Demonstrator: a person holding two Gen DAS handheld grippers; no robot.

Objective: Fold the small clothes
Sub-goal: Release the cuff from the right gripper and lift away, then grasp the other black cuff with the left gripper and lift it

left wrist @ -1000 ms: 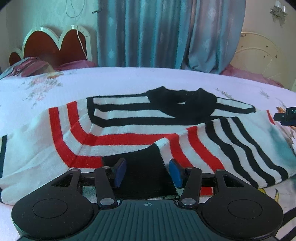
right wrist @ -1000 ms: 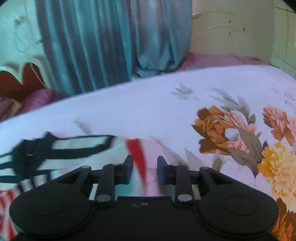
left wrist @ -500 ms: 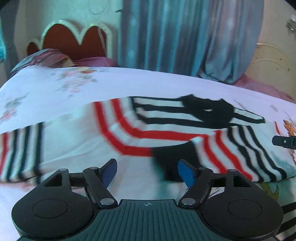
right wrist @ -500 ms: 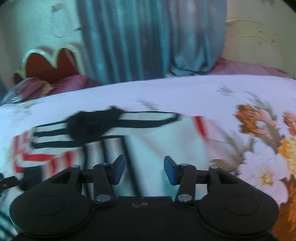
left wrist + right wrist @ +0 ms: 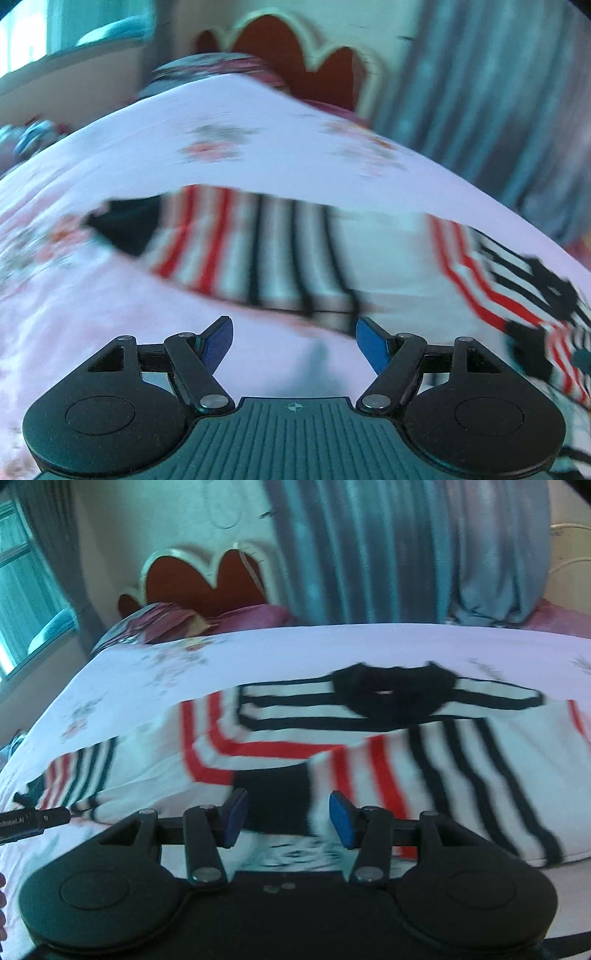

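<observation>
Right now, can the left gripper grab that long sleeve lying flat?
Probably yes: the left gripper is open, the sleeve lies just ahead on the bed, nothing between them.

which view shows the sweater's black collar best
The right wrist view: the black collar sits near centre, whole, atop the striped sweater. The left wrist view catches the collar only at the far right edge, blurred and partly cut off.

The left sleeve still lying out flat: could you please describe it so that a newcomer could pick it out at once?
On the bed with the floral sheet lies a striped sweater. Its unfolded sleeve stretches toward the window side, away from the body. Unlike the other sleeve, folded across the chest, it lies flat on the sheet and ends in a black cuff.
</observation>
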